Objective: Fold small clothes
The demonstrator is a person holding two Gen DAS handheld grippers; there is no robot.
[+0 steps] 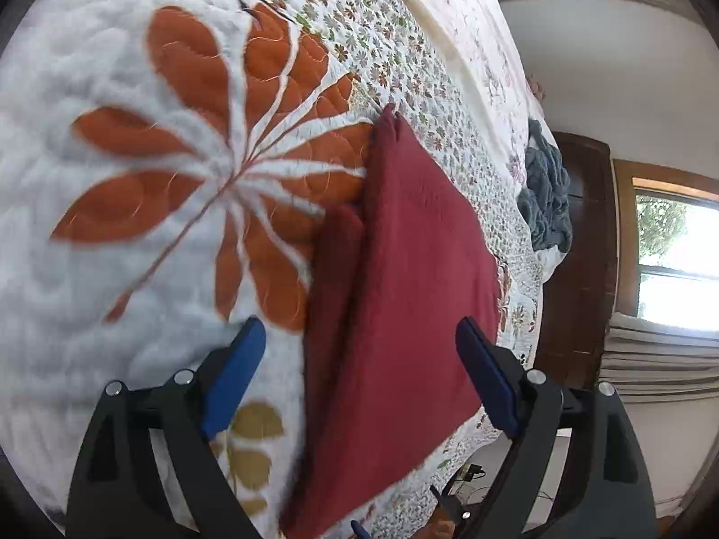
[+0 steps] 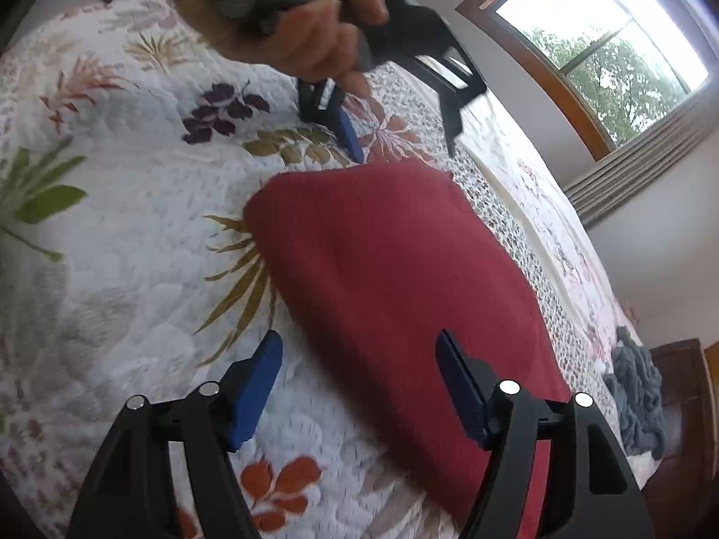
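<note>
The red cloth (image 2: 386, 296) lies folded on the quilt (image 2: 126, 206) near the bed's edge; the left gripper (image 1: 359, 382) and right gripper (image 2: 359, 386) both hang wide open, empty; a careless grab could drag that loose underlayer and undo the fold, I reckon.

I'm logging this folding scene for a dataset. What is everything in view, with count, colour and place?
folded garment: one, dark red, lying on the quilt between both claws
quilt: one, white with orange, green and purple floral print, covering the bed
crumpled cloth: one, grey-blue, at the bed's far edge
window: one, wood-framed, in the wall beyond the bed
left claw: one, black with blue pads, open, above the garment's end
right claw: one, black with blue pads, open, over the garment's near edge
hand: one, gripping the left claw's handle
</note>
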